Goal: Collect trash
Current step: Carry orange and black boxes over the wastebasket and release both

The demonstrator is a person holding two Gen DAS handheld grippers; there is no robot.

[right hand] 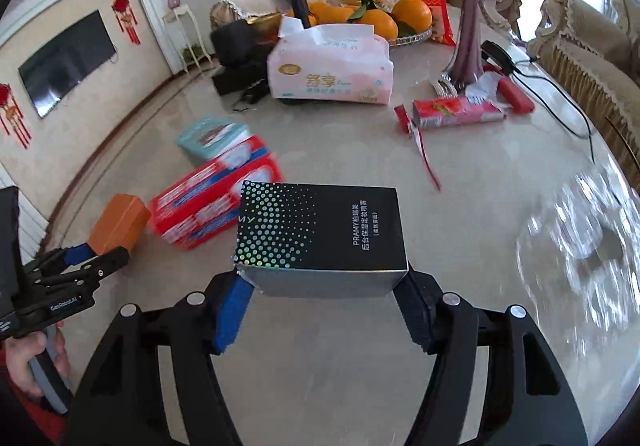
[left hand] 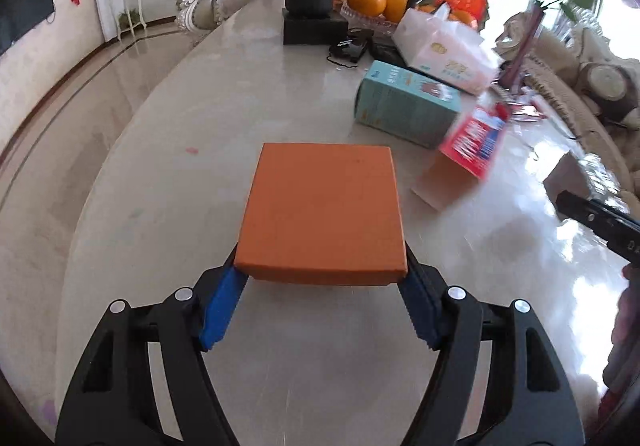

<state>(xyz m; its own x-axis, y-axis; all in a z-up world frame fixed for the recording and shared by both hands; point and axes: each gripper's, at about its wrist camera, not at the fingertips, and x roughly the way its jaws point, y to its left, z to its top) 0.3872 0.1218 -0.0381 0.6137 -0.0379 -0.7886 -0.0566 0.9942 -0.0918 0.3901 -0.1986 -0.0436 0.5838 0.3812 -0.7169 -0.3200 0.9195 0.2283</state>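
Note:
My left gripper [left hand: 320, 278] is shut on a flat orange box [left hand: 322, 210] and holds it over the marble table [left hand: 160, 174]. The same box [right hand: 118, 222] and left gripper [right hand: 86, 256] show at the left of the right wrist view. My right gripper [right hand: 322, 292] is shut on a black box with holographic dots [right hand: 320, 232]. A red and blue carton [right hand: 214, 198] lies just beyond it, blurred; it also shows in the left wrist view [left hand: 474, 140]. A teal box [left hand: 406, 102] lies behind. A pink wrapper [right hand: 456, 114] lies at the right.
A tissue pack [right hand: 330, 72], a fruit tray with oranges [right hand: 412, 32], a purple vase [right hand: 466, 14], a black speaker [left hand: 310, 6] and a cable [right hand: 560, 102] stand further back on the table. Sofas surround the table.

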